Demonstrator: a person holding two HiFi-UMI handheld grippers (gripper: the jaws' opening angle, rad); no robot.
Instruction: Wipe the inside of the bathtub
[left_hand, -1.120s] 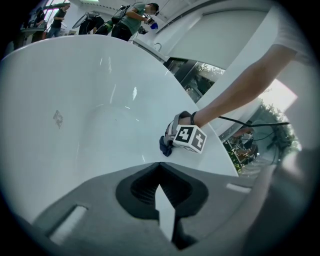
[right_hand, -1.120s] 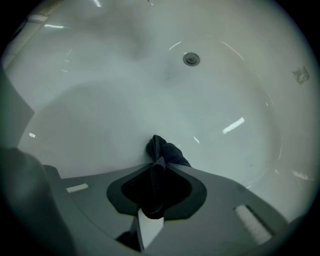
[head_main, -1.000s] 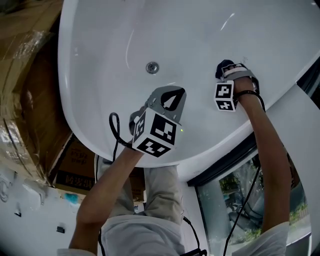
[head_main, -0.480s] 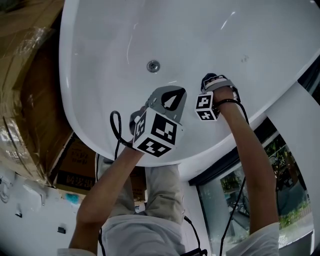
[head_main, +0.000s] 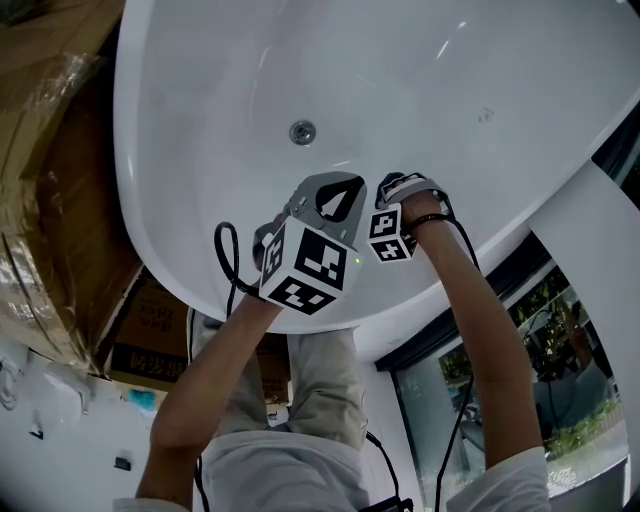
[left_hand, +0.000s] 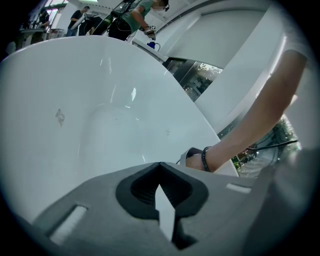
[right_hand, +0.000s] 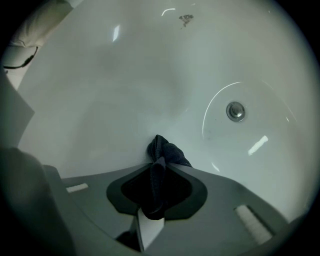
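Right hand-held gripper (right_hand: 159, 167) pinching cloth (right_hand: 169, 150), clear only in its view, left (left_hand: 160, 172) closed

Looks like a showroom or work hall, not a home bathroom: a freestanding white bathtub (head_main: 190, 90), film-wrapped cardboard boxes (head_main: 50, 170) left of the left gripper (head_main: 338, 188) fingers, people (left_hand: 132, 12) standing far beyond them, tall glazing (head_main: 500, 390) to their right

No legible text; print on cardboard box (head_main: 150, 335) unreadable.
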